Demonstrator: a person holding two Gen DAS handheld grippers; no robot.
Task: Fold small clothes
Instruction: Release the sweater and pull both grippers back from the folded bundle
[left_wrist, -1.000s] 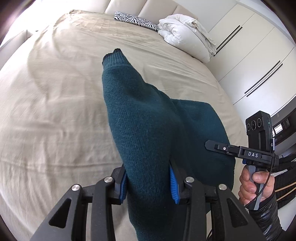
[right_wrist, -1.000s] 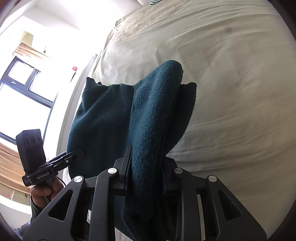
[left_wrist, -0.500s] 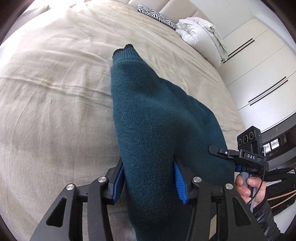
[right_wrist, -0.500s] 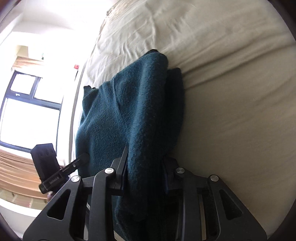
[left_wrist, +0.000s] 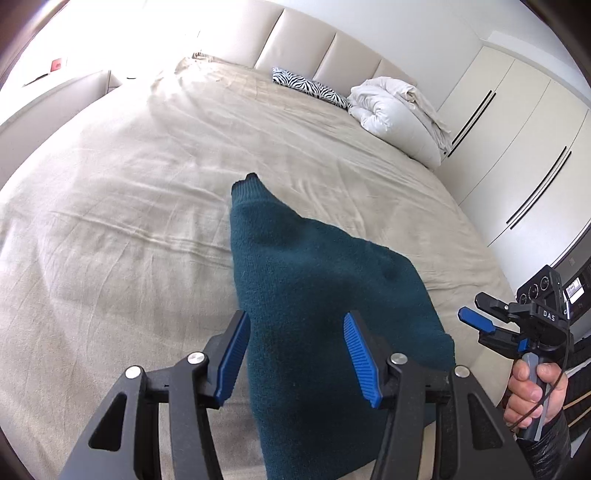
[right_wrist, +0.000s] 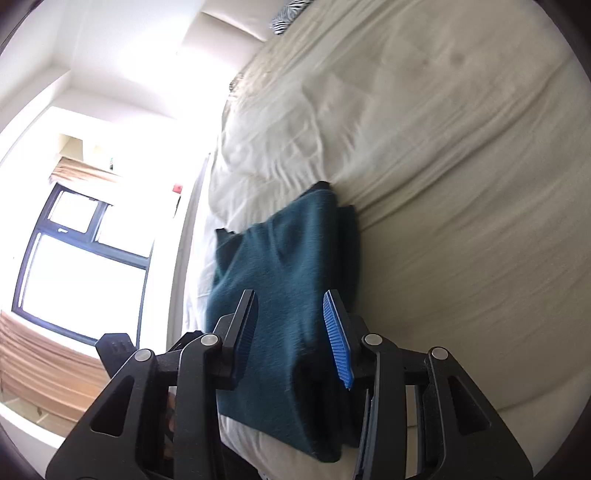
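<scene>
We see a wide bed (left_wrist: 129, 229) covered with a creased beige sheet, and on its near part lies a dark teal knitted sweater (left_wrist: 314, 288), folded over on itself. One narrow ribbed end of it, which looks like a cuff, points away toward the padded headboard (left_wrist: 317, 48).

In the left wrist view, our left gripper (left_wrist: 295, 354) hangs over the near end of the sweater. Its jaws are opening: the two blue ribbed pads (left_wrist: 232, 358) stand apart on either side of the knit, with the cloth lying between them and no longer pinched.

In the right wrist view, our right gripper (right_wrist: 291, 339) sits over the other near edge of the same sweater (right_wrist: 280, 266). Its jaws are opening too, set narrower than the left pair, and the blue pads (right_wrist: 338, 339) stand just clear of the folded cloth between them.

At the right edge of the left view, a hand (left_wrist: 532, 395) holds the black handle of the right gripper (left_wrist: 487, 328), beside the bed.

Far back on the bed lie a zebra-striped pillow (left_wrist: 310, 86) and a bundled white duvet (left_wrist: 399, 114). White wardrobe doors (left_wrist: 517, 140) stand to the right, and a bright window (right_wrist: 81, 258) shows in the right view.
</scene>
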